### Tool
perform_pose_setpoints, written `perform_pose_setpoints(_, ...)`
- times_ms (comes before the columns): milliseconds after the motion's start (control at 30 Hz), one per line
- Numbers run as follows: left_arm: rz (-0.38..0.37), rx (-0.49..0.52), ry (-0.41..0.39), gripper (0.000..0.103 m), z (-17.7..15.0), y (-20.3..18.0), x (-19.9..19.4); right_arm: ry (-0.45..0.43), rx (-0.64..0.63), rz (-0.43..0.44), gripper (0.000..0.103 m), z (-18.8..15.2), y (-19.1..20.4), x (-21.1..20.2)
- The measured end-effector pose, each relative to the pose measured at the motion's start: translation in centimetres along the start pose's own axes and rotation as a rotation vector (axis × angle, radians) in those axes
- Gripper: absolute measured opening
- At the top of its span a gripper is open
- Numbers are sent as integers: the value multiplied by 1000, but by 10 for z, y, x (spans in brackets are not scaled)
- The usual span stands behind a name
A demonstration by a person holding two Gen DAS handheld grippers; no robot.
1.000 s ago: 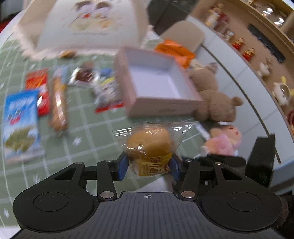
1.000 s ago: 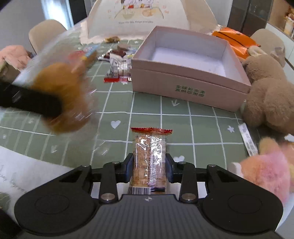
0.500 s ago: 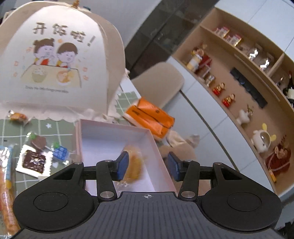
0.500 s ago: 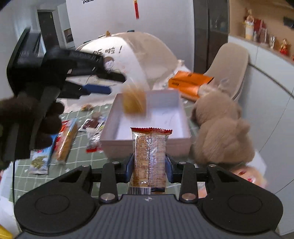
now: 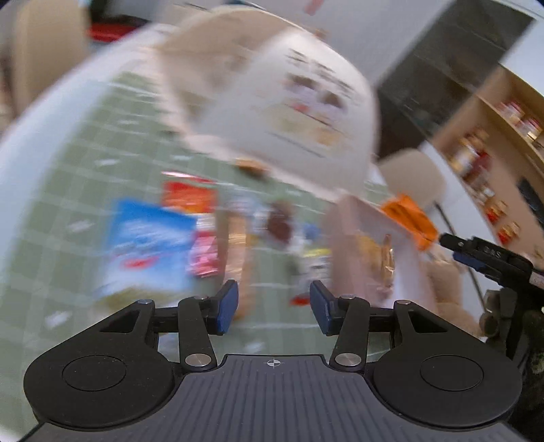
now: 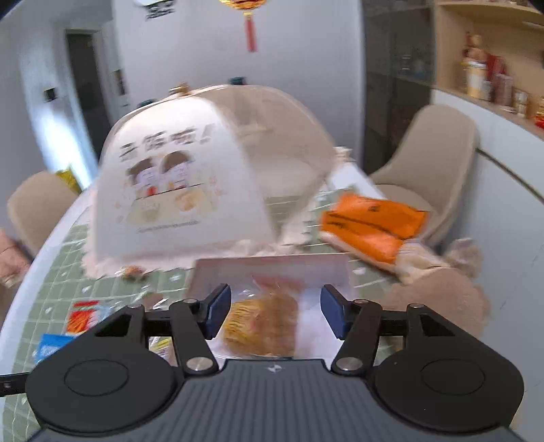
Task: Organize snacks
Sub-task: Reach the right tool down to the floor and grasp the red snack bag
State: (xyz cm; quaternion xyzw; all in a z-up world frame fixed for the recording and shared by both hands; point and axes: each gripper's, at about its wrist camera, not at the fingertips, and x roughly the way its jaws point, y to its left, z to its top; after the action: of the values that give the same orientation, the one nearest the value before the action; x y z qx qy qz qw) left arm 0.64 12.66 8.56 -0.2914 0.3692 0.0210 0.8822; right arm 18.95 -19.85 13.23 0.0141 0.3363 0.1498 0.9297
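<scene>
Both tongs open and empty: right tongs (image 6: 275, 312) just opened over the pink box (image 6: 272, 267), dropping the wafer pack (image 6: 268, 323) inside. Loose snacks (image 5: 153, 244) on table (image 5: 102, 142) ahead-left of left tongs (image 5: 273, 306), nearer that hand.

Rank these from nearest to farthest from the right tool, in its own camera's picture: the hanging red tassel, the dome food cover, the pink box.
1. pink box, just beyond the right tool.
2. dome food cover, behind the box, left.
3. hanging red tassel, far back, overhead.
</scene>
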Motion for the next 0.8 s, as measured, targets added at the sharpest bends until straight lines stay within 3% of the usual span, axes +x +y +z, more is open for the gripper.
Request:
perform_pose_setpoints(200,217,-95,-193,51,-42,67,-106,20,-87,183,59,-57,69,-13)
perform_pose_setpoints(367,423,-202,-322,51,-85,156,-193,29,-224,402,60,-122,184,-80)
perform_pose_setpoints(533,440,-325,-276,51,-148,277,-259,51,-374,610,65,-204,323,-152)
perform_pose_setpoints(600,453,-394,-237,51,-176,324,-278,119,-404,660,72,-239,383,-167)
perform_pose_setpoints(700,508,-488,-199,51,-224,394,-301,266,-475,762,73,-305,467,-157)
perform_pose_setpoints(800,530,-594,-161,51,-273,455,-306,448,-547,730,73,-388,530,-103)
